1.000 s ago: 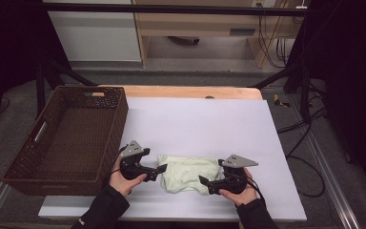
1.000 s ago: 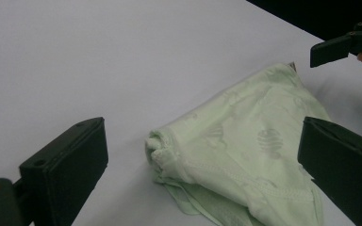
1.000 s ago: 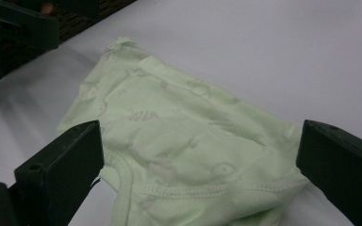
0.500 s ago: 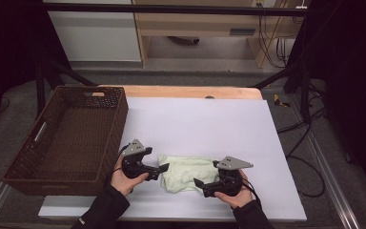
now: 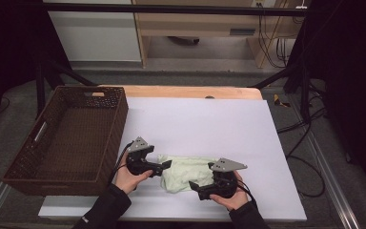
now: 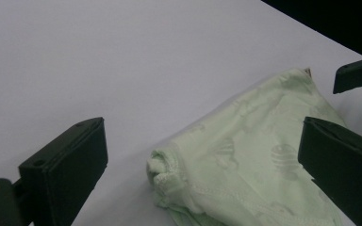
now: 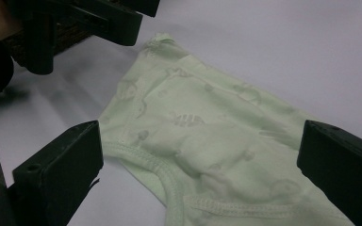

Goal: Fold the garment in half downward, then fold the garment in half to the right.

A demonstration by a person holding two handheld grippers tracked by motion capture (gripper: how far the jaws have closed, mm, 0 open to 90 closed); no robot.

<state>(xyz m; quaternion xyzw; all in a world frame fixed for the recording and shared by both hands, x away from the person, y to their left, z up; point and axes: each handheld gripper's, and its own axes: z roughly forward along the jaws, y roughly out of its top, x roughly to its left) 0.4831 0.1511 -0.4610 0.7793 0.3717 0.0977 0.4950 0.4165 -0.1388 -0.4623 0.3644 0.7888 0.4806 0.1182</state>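
Note:
A pale green printed garment (image 5: 186,171) lies crumpled on the white table sheet (image 5: 205,124) near the front edge. My left gripper (image 5: 166,165) rests at the cloth's left end, jaws open, with the rolled hem (image 6: 167,172) between them and nothing gripped. My right gripper (image 5: 194,187) sits at the cloth's front right side, also open. In the right gripper view the stitched edge of the garment (image 7: 202,141) lies between the wide jaws, and the left gripper (image 7: 99,19) shows at the top left.
A dark brown wicker basket (image 5: 26,157) stands empty at the left, its right wall close to my left hand (image 5: 128,179). A wooden strip (image 5: 190,92) runs along the table's far edge. The white sheet stretches bare behind and to the right.
The right gripper has slid leftward and toward the front edge, closing in on the garment's front side. The left gripper has barely moved. The cloth stays in place.

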